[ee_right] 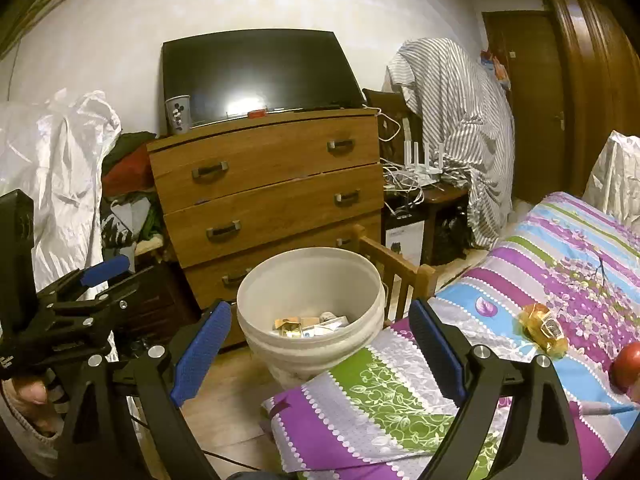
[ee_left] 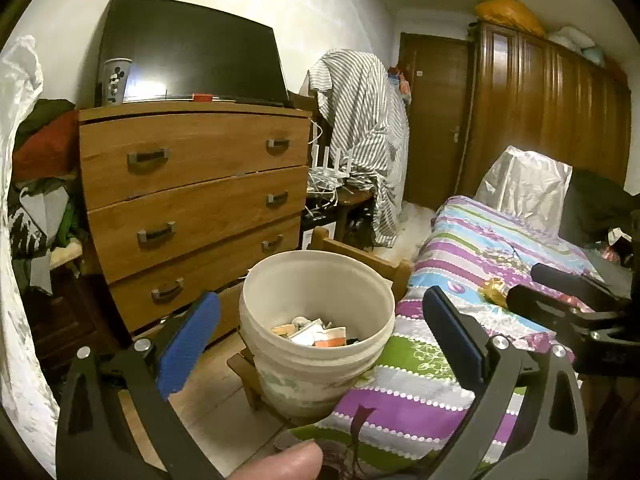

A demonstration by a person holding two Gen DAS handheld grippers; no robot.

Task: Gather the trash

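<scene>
Two grippers hover side by side in a cluttered bedroom, both with blue-padded fingers spread wide and nothing between them. The left gripper [ee_left: 320,316] frames a white bucket [ee_left: 316,360] that stands on a low wooden stool [ee_left: 250,376] just beside the near-left corner of the bed. The right gripper [ee_right: 320,336] faces the same bucket [ee_right: 312,344] from slightly further right.

Scraps of trash [ee_left: 316,334] lie in the bottom of the bucket: orange, white and grey pieces of paper or packaging, with no print legible. On the striped floral bedspread [ee_right: 400,400], to the right of the bucket and well apart from it, lies a crumpled golden wrapper [ee_right: 544,330]; a small label shows on it, but its writing is too small to read. A red round object [ee_right: 628,364] sits near the right edge of the right wrist view.

Behind the bucket stands a three-drawer wooden dresser [ee_left: 192,200] carrying a dark television [ee_left: 188,52] and a paper cup [ee_left: 116,80] printed with a Mickey Mouse figure. To the right of the dresser, a white router [ee_left: 332,164] with upright antennas sits among tangled cables, beside a striped cloth [ee_left: 360,120] draped over furniture. A wooden wardrobe [ee_left: 540,112] lines the far right wall.
</scene>
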